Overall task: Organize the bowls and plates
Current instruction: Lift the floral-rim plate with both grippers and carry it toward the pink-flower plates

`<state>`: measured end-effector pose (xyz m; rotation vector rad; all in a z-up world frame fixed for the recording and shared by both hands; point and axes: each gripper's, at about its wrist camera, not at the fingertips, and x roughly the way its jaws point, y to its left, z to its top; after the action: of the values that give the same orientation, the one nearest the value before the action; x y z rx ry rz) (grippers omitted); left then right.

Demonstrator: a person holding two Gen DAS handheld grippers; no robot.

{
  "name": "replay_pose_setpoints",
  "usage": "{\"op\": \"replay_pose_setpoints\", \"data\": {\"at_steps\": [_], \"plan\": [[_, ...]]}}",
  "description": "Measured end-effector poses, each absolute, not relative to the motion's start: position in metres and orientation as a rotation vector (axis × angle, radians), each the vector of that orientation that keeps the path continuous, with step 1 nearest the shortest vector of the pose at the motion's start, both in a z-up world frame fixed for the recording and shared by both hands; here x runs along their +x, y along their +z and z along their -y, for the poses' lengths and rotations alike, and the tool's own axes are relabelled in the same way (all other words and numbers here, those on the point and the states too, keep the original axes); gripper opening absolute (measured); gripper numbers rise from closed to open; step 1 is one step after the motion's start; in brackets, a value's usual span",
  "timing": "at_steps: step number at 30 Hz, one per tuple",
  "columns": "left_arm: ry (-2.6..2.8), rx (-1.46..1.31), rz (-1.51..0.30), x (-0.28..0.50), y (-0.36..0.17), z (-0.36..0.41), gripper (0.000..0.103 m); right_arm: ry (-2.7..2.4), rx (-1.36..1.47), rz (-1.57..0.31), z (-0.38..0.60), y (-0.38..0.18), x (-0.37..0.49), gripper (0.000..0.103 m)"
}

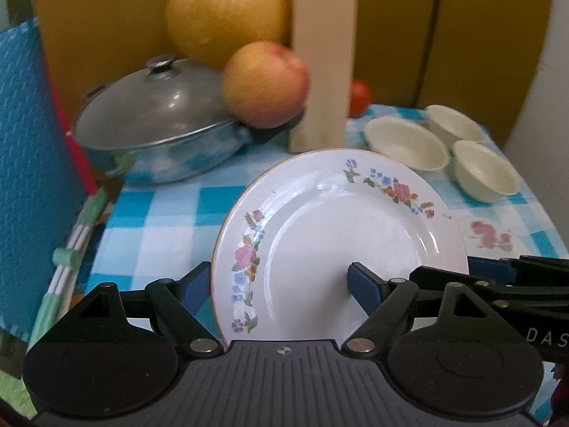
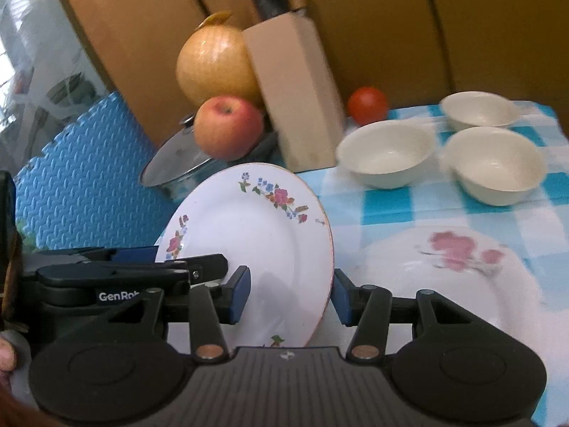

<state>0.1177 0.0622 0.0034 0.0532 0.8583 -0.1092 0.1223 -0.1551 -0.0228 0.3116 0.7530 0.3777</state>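
Note:
A white floral plate (image 1: pixel 355 220) (image 2: pixel 249 235) hangs tilted above the checked tablecloth, caught from both sides. My left gripper (image 1: pixel 277 277) is shut on it, one blue pad behind its left rim and the other on its face. My right gripper (image 2: pixel 290 291) is also shut on it, one pad on the face and one against the right edge. A second plate (image 2: pixel 444 284) with a pink flower lies flat on the cloth to the right. Three cream bowls (image 2: pixel 386 158) (image 2: pixel 494 163) (image 2: pixel 480 108) stand empty at the back right.
A lidded steel pot (image 1: pixel 156 124) stands at the back left with an apple (image 1: pixel 265 83) on its handle. Behind it are a large yellow fruit (image 1: pixel 224 14), a knife block (image 1: pixel 323 67) and a tomato (image 2: pixel 367 105). A blue foam mat (image 1: pixel 25 163) walls off the left side.

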Motion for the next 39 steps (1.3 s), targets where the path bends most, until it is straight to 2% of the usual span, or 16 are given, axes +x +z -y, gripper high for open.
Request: {"op": "replay_pose_setpoints", "data": {"at_steps": [14,39], "plan": [[-0.255,0.108,-0.846,0.116,0.006,0.012,0.086,0.23,0.36,-0.755,0.217,-0.019,0.095,0.047],[-0.334,0.169,-0.904,0.127,-0.018,0.068,0.086,0.119,0.393,-0.806,0.257,-0.042,0.093,0.047]]}}
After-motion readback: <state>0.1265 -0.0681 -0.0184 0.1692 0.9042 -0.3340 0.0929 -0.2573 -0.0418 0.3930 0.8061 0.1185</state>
